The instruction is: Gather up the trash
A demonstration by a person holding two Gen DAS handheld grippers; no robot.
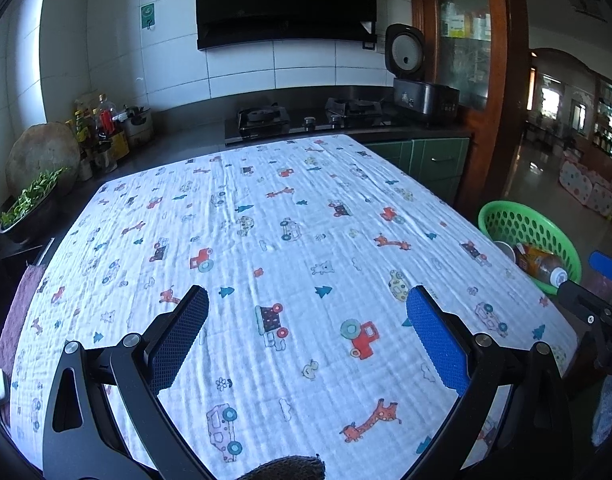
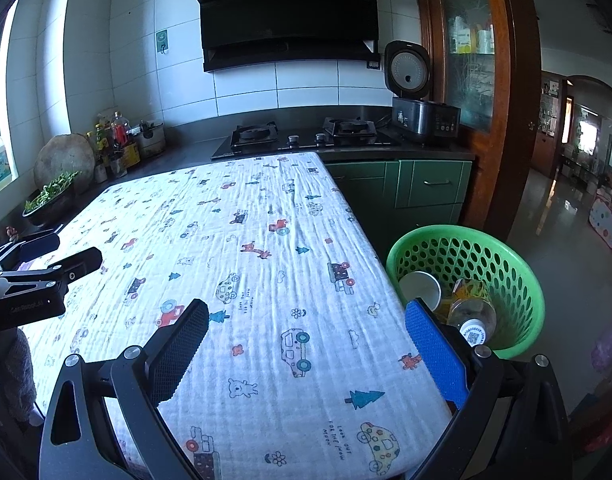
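A green perforated basket (image 2: 518, 264) stands on the floor at the table's right edge; it also shows in the left wrist view (image 1: 506, 220). Inside lie a white paper cup (image 2: 420, 288), a plastic bottle with a white cap (image 2: 472, 320) and an orange wrapper (image 2: 468, 290). My left gripper (image 1: 308, 336) is open and empty over the white cartoon-print tablecloth (image 1: 285, 240). My right gripper (image 2: 306, 348) is open and empty over the table's right part (image 2: 265, 280), its right finger close to the basket. The left gripper shows at the left of the right wrist view (image 2: 45, 264).
Behind the table runs a dark counter with a gas stove (image 2: 306, 136), an open rice cooker (image 2: 422, 112), bottles (image 2: 117, 136), and a bowl of greens (image 2: 49, 196). Green cabinets (image 2: 426, 188) stand below. A wooden cabinet (image 2: 486, 80) and tiled floor lie to the right.
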